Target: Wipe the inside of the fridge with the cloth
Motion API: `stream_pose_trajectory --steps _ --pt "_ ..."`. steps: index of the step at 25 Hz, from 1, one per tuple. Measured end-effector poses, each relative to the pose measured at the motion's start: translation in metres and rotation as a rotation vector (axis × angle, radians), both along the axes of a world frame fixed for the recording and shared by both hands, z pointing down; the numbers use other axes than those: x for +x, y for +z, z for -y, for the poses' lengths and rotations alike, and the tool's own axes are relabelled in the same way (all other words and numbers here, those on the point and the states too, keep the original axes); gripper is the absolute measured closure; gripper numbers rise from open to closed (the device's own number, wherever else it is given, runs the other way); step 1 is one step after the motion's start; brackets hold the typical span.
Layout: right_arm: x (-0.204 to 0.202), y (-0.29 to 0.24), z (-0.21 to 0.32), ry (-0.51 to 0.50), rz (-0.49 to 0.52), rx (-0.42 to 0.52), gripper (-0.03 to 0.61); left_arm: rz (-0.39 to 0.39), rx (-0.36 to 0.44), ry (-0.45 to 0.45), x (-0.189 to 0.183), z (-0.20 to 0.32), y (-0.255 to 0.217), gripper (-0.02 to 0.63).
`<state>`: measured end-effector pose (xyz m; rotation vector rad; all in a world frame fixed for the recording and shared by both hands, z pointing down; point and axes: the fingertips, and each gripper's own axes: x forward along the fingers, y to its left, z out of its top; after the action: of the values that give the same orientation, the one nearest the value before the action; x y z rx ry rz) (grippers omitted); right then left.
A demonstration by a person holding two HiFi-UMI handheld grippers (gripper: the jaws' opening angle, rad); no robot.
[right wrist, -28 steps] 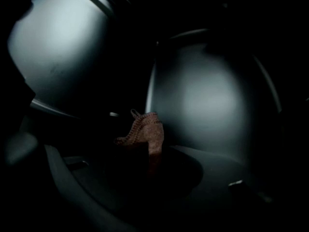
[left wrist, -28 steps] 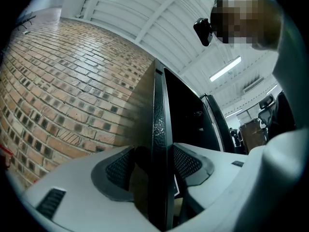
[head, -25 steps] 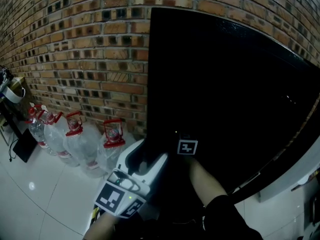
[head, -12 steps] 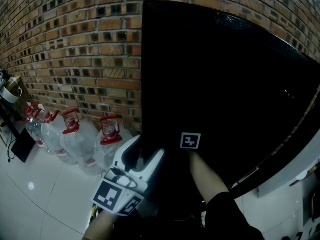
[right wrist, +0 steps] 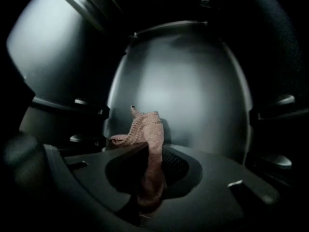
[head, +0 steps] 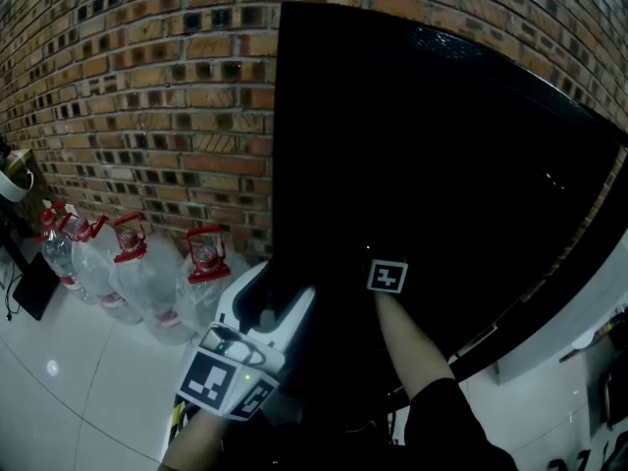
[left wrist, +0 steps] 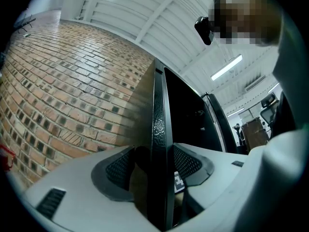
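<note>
The black fridge (head: pixel 432 155) stands against a brick wall with its door swung out. My left gripper (left wrist: pixel 161 164) is clamped on the thin black door edge (left wrist: pixel 159 120), one pad on each side; in the head view its white body (head: pixel 263 314) sits at the door's left edge. My right gripper (right wrist: pixel 152 154) is inside the dark fridge, shut on a pink cloth (right wrist: pixel 147 132) that sticks up and folds to the left in front of the grey back wall (right wrist: pixel 186 91). The head view shows only its marker cube (head: pixel 387 277) and the person's forearm (head: pixel 412 346).
Several clear water jugs with red caps (head: pixel 137 263) stand on the white tiled floor (head: pixel 59 381) at the foot of the brick wall (head: pixel 128 96). Shelf rails (right wrist: pixel 89 111) run along both side walls inside the fridge.
The right gripper's marker cube has shifted to the right and slightly up against the dark fridge. The left gripper has kept its hold on the door edge.
</note>
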<state>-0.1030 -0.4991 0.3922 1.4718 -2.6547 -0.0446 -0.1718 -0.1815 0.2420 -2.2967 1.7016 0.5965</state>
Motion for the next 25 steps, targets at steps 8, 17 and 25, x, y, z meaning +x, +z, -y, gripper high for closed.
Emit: stream_pose_trajectory --steps 8,17,25 --pt "0.053 0.005 0.017 0.121 0.021 -0.026 0.503 -0.007 0.001 0.0 -0.001 0.0 0.001 0.365" --pt "0.104 0.004 0.029 0.295 0.042 -0.026 0.503 -0.006 0.001 0.004 0.0 -0.001 0.001 0.365" --pt "0.115 0.004 0.032 0.42 0.021 -0.02 0.505 -0.004 0.0 0.007 0.0 -0.001 0.001 0.365"
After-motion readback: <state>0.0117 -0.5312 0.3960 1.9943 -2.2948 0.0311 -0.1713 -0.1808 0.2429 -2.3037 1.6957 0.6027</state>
